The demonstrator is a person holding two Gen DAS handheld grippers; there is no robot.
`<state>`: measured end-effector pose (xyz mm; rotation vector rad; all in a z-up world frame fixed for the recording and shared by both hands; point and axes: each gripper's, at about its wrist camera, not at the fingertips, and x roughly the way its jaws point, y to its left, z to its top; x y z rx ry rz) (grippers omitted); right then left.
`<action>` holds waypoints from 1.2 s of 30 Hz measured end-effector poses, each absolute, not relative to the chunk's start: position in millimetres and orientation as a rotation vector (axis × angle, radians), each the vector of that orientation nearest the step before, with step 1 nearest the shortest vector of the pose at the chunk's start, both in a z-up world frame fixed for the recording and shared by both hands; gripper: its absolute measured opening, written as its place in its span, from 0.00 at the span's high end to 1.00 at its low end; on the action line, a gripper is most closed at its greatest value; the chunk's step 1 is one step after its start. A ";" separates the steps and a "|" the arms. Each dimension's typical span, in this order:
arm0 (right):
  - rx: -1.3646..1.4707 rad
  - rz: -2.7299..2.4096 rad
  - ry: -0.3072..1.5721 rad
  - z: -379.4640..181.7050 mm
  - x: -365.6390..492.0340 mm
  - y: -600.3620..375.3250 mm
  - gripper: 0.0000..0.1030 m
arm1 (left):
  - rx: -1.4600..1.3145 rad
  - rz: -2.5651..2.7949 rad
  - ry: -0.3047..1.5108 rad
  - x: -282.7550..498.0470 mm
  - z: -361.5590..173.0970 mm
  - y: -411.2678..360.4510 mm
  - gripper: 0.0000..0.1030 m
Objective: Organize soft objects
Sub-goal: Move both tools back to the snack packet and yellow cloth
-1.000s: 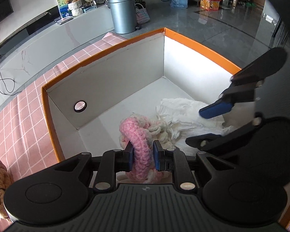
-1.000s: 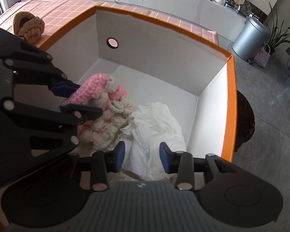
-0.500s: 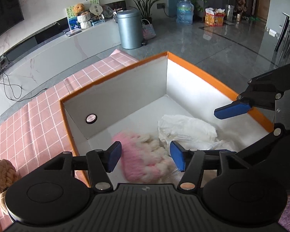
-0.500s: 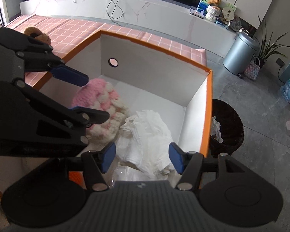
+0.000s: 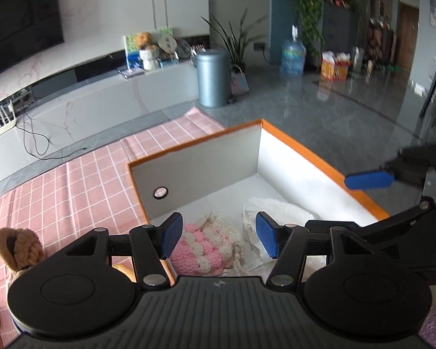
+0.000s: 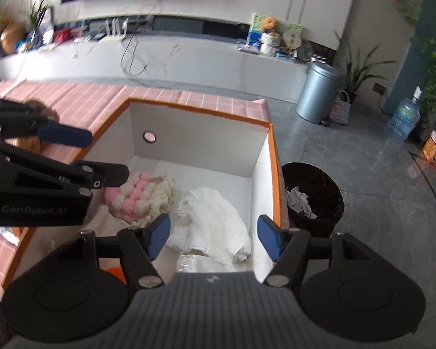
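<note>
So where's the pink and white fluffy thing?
The pink and white knitted toy lies inside the orange-rimmed box, left of the white cloth.

A pink and cream knitted hat (image 5: 206, 245) lies crumpled on the box (image 5: 302, 171) floor. A rumpled white cloth (image 6: 215, 221) lies just beside it.

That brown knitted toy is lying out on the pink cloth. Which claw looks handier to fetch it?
Probably the left claw. The brown toy lies on the pink cloth just beside it, outside the box. The right claw hangs over the far side, above the white cloth. Both claws are empty.
</note>
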<state>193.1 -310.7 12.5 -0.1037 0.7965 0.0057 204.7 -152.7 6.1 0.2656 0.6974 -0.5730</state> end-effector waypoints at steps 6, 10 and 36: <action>-0.025 -0.056 0.708 14.0 171.5 -296.8 0.36 | 0.181 -0.550 0.620 189.6 14.5 -133.1 0.34; 0.062 -0.098 0.655 13.4 155.4 -288.3 0.36 | 0.121 -0.521 0.592 183.3 16.4 -113.3 0.34; -0.045 0.106 0.415 6.5 105.4 -175.8 0.35 | -0.093 -0.309 0.583 125.7 -13.3 22.7 0.34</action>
